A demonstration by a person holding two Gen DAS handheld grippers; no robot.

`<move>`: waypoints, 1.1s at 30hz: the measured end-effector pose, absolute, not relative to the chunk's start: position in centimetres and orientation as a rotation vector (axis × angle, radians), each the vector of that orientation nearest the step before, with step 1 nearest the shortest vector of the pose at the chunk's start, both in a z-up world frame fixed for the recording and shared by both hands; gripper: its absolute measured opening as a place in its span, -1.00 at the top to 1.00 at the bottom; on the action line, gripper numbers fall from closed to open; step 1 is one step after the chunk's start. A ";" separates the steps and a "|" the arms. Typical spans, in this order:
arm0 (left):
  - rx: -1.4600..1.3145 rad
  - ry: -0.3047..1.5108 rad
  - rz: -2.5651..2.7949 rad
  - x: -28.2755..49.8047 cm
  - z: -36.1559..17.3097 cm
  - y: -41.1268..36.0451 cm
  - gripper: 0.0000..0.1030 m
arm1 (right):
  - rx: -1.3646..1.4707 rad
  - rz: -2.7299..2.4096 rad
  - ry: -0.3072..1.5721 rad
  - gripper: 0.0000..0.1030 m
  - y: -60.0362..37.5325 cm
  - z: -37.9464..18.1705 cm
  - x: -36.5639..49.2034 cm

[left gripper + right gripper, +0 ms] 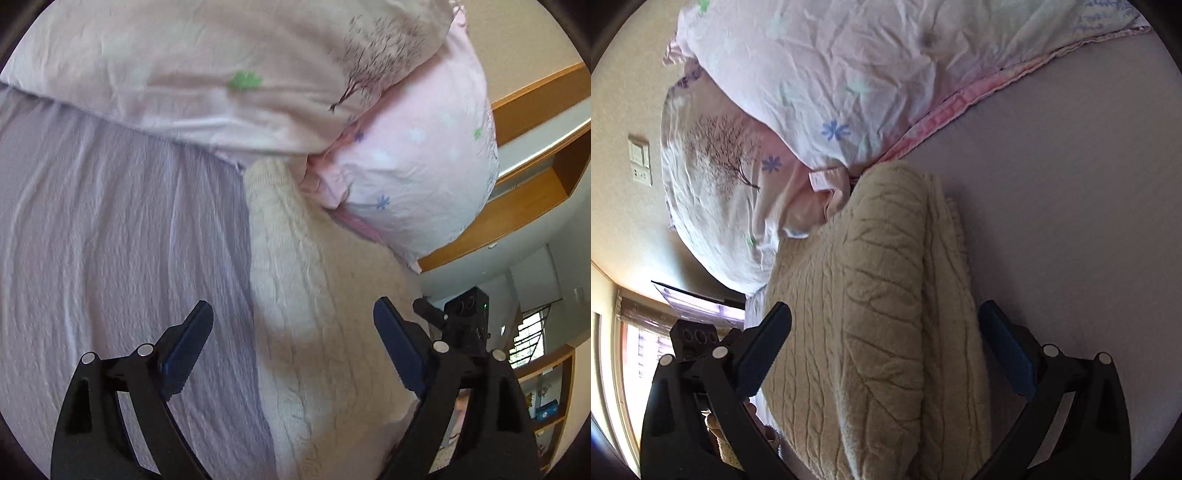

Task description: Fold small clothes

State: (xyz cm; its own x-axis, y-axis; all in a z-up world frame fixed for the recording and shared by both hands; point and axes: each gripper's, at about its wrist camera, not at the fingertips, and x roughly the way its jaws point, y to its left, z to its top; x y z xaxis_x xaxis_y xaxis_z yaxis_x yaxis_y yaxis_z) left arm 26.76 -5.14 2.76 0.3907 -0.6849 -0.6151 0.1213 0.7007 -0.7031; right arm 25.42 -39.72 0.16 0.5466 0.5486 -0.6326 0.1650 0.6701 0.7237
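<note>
A cream cable-knit garment point(314, 314) lies folded on the lilac bed sheet point(122, 229), its far end against the pink pillows. My left gripper point(293, 328) is open above its near part, the jaws wide apart and holding nothing. In the right wrist view the same cream knit point(879, 314) lies in a thick fold between the spread jaws of my right gripper point(886, 332), which is open and empty. The other gripper shows at the right edge of the left wrist view point(465, 317) and the left edge of the right wrist view point(694, 339).
Two pink patterned pillows point(417, 177) are stacked at the head of the bed, one with a tree print point(716, 162). Wooden shelving point(524, 206) and a window point(528, 343) stand beyond the bed. A wall switch point(639, 158) is on the beige wall.
</note>
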 end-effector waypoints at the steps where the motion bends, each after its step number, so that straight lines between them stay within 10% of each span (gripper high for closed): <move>1: -0.620 1.075 -0.573 26.6 1.9 -5.7 -0.73 | 0.810 0.256 0.984 -0.93 -39.3 0.2 25.3; 6: -0.618 1.062 -0.628 25.7 0.3 -7.9 -0.40 | 0.810 0.252 0.978 0.17 -38.5 -0.2 24.5; 8: -0.638 1.053 -0.655 25.8 0.5 -7.2 0.04 | 0.849 0.260 0.955 0.25 -38.3 0.0 23.9; 13: -0.499 0.956 -0.651 23.8 3.6 -2.2 0.16 | 0.866 0.451 0.938 0.35 -34.0 0.2 23.7; 17: -0.353 0.914 -0.457 22.8 4.7 1.4 0.02 | 0.638 0.387 0.971 -0.16 -29.5 0.8 25.2; 21: -0.226 0.760 -0.309 19.0 7.2 3.9 -0.62 | 0.649 0.266 0.740 -0.30 -32.3 4.2 21.8; 24: -0.210 0.755 -0.299 16.9 7.7 3.9 -0.69 | 0.634 0.297 0.766 -0.28 -31.5 4.5 21.2; 25: -0.210 0.776 -0.295 16.4 7.3 3.6 -0.76 | 0.610 0.308 0.790 -0.22 -30.5 4.2 21.4; 27: -0.196 0.811 -0.283 15.5 6.6 2.5 -0.79 | 0.555 0.331 0.840 0.77 -28.9 3.4 21.6; 33: -0.098 0.835 -0.241 12.1 5.0 0.0 -0.97 | 0.618 0.073 0.861 0.79 -31.2 2.0 20.9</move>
State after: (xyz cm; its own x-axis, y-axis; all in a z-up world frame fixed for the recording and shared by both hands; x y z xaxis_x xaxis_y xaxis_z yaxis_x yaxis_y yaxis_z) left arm 12.07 -0.03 4.96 0.6457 -0.2501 -0.7215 0.1736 0.9682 -0.1802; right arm 20.90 -31.24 1.99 0.6605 0.3023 -0.6872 0.1815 0.8239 0.5369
